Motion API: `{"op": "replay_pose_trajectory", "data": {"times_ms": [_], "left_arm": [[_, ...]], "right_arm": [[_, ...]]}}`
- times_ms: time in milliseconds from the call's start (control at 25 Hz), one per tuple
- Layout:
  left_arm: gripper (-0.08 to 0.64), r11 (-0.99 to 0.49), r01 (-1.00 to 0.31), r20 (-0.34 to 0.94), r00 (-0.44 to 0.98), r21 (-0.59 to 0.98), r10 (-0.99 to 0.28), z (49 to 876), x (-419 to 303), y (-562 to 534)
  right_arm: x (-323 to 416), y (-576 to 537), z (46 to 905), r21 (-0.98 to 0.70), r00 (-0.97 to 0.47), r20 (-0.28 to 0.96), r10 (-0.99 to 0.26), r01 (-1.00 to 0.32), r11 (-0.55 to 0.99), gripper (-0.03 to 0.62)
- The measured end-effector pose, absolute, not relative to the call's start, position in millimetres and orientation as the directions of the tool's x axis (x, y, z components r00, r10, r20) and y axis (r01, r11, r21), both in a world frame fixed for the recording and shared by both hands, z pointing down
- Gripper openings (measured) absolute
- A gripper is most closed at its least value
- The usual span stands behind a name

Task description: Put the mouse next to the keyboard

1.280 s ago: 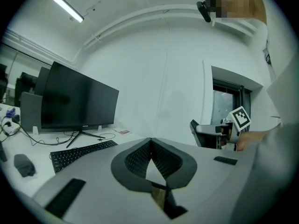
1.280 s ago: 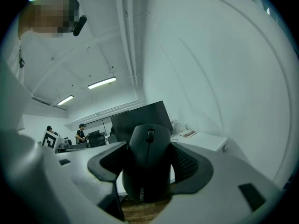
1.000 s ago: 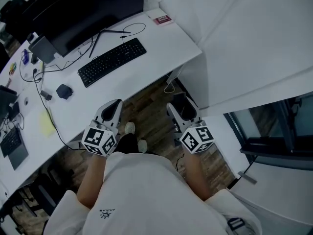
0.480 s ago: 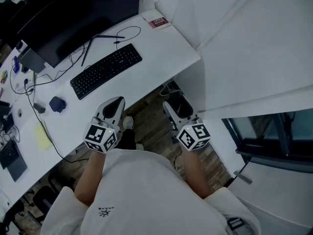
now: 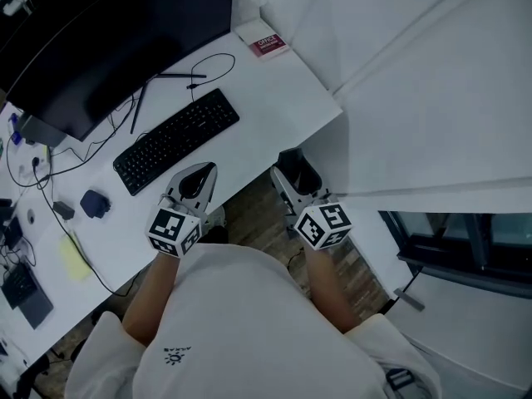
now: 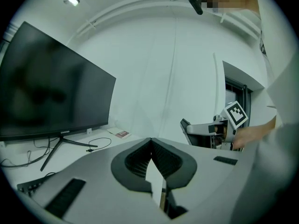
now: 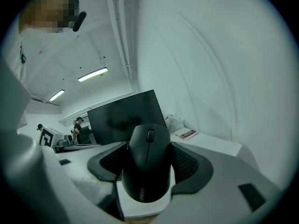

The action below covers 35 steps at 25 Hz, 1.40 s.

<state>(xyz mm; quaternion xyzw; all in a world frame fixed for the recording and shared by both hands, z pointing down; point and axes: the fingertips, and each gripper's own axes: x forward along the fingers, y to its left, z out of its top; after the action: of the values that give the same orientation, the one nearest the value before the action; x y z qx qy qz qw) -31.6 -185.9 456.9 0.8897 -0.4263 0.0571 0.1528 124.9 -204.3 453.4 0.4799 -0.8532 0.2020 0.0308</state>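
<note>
The step in hand is, as I judge it, carrying the mouse [image 7: 147,164] over to the keyboard [image 5: 176,140]. The right gripper [image 5: 296,179] has its jaws spread wide with the ribbed pads pressed on the mouse's two flanks. It holds the mouse off the desk [image 5: 278,90], just past the desk's edge on the person's side of the keyboard's right end.

To do this well, I would bring the gripper forward over the bare patch of desk just beside the keyboard's right end. I would lower it until the mouse's underside lies flat, and only then let the jaws part (a smooth rounded shell can slide out of a side grip if tipped). The loop of cable beyond the keyboard's far edge is worth keeping clear of.

The left gripper [image 5: 195,181] hovers over the desk's edge on the near side of the keyboard, its jaws closed together on nothing.

The mouse is black and domed, with a scroll wheel in a slot between its two buttons and faint lettering near its tail. Its wheel end points away from the right gripper's camera.
</note>
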Motion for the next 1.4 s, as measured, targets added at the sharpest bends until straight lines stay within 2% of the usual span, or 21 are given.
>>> {"op": "replay_pose_trajectory", "data": {"times_ms": [360, 640, 1040, 1400], "left_arm": [[0.006, -0.590, -0.773, 0.236, 0.633, 0.233, -0.737, 453, -52, -238], [0.006, -0.541, -0.803, 0.263, 0.594, 0.248, -0.761, 464, -56, -256], [0.006, -0.344, -0.910, 0.289, 0.402, 0.231, -0.869, 471, -42, -283], [0.006, -0.157, -0.960, 0.300, 0.225, 0.233, -0.927, 487, -40, -304]], "right_arm": [[113, -266, 454, -0.303, -0.524, 0.288, -0.801, -0.844, 0.443, 0.298], [95, -304, 457, -0.307, -0.587, 0.297, -0.753, -0.805, 0.507, 0.298], [78, -364, 486, -0.327, -0.771, 0.327, -0.546, -0.634, 0.700, 0.298], [78, -408, 516, -0.324, -0.820, 0.374, -0.433, -0.553, 0.768, 0.298]]}}
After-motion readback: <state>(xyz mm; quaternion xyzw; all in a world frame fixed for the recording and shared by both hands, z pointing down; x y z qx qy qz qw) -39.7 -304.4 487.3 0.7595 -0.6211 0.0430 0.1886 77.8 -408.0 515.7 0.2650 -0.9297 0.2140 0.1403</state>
